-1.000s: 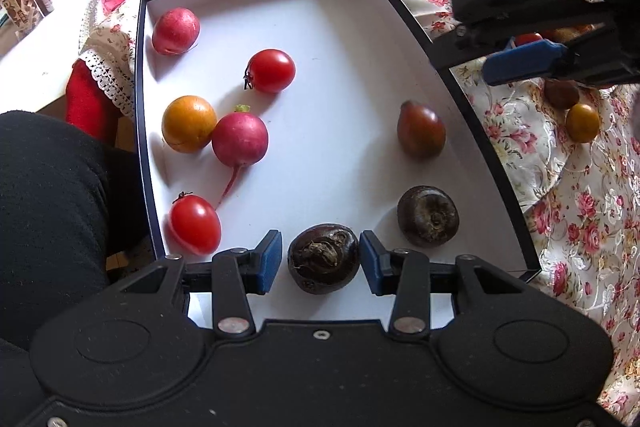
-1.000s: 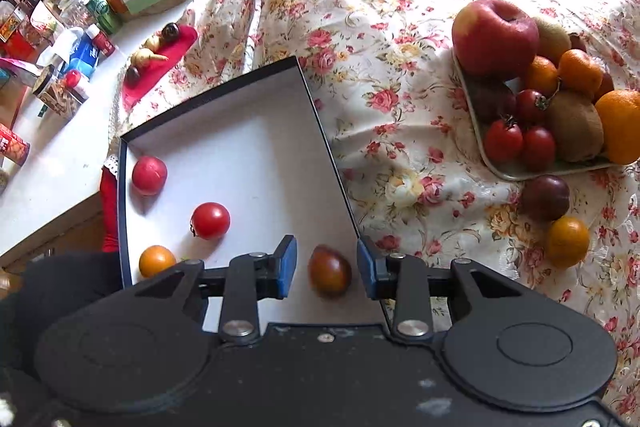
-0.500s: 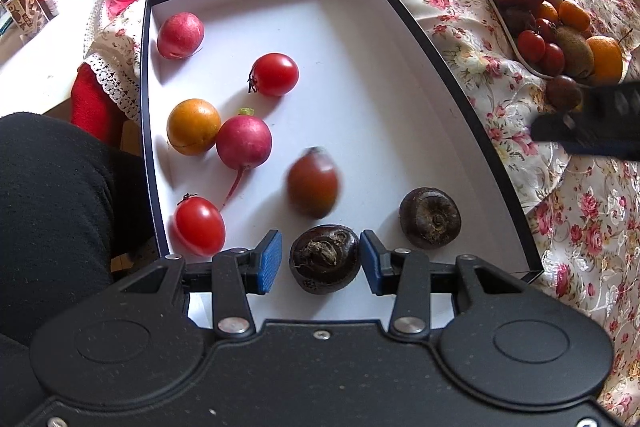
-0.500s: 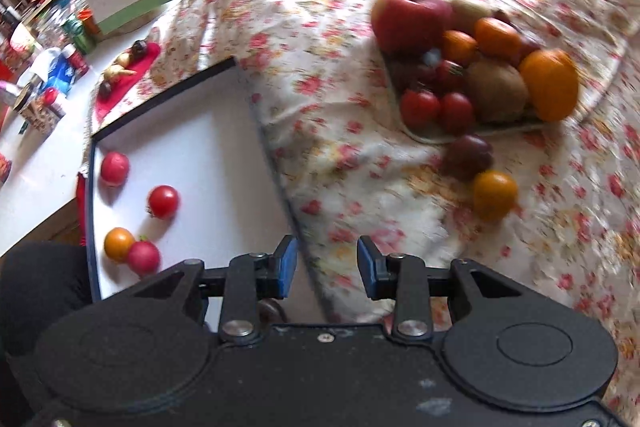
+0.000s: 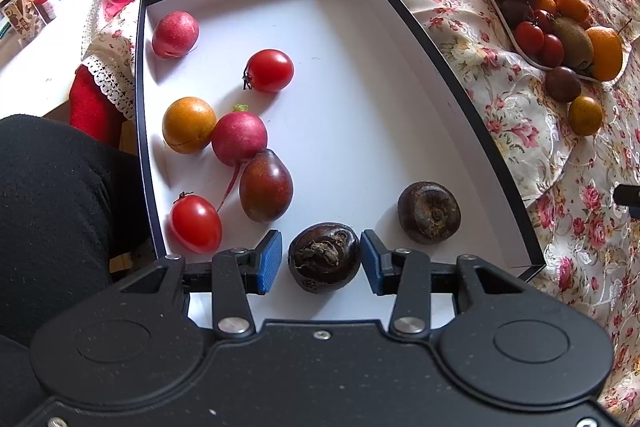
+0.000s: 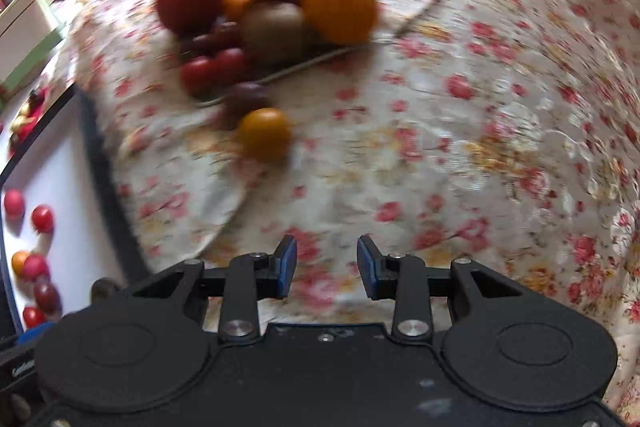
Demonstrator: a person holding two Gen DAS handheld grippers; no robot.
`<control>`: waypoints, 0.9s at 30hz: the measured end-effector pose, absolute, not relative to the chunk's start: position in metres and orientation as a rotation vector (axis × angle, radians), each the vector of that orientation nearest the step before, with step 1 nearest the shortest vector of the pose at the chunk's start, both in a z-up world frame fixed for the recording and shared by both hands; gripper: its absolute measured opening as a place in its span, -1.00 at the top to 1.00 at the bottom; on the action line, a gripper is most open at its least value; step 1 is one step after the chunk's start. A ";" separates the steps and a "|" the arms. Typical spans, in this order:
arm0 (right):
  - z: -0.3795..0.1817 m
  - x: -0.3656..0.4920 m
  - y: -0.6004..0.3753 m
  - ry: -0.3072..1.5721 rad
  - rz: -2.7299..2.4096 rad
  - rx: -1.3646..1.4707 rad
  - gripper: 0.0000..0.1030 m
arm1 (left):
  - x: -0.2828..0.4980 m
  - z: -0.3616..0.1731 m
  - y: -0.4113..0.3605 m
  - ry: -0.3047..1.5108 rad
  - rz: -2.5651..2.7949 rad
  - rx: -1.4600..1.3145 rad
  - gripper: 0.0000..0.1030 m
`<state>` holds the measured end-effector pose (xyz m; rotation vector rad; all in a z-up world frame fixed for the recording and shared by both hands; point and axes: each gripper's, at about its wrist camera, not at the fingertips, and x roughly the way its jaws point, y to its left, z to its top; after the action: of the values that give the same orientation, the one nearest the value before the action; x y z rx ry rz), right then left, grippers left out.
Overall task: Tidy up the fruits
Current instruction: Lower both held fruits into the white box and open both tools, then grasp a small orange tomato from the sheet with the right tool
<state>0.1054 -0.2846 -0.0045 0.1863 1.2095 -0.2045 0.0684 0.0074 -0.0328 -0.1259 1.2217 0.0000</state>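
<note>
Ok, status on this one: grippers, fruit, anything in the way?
Left gripper open around a water chestnut. Right gripper open, empty, above the cloth. Eight pieces in the box. Nothing blocking.

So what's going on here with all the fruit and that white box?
Someone with two handheld grippers is sorting produce from a plate on the floral cloth into a white box. The left gripper sits with open jaws either side of a dark water chestnut in the box, not squeezing it. The right gripper is open and empty over the cloth, facing an orange tomato beside the plate.
</note>
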 end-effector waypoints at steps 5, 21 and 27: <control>-0.004 0.120 -0.300 1.197 -0.217 0.237 0.29 | 0.069 -0.034 0.007 1.231 0.002 -0.121 0.00; -0.017 0.177 -0.257 1.198 -0.196 0.185 -0.01 | 0.070 -0.039 0.006 1.255 0.015 -0.120 0.03; -0.030 0.188 -0.251 1.205 -0.208 0.164 -0.02 | 0.070 -0.039 0.006 1.255 0.014 -0.119 0.03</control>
<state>0.1876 -0.2508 -0.0302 0.1641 1.2046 -0.2077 0.0701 0.0060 -0.0386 -0.1189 1.2548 0.0139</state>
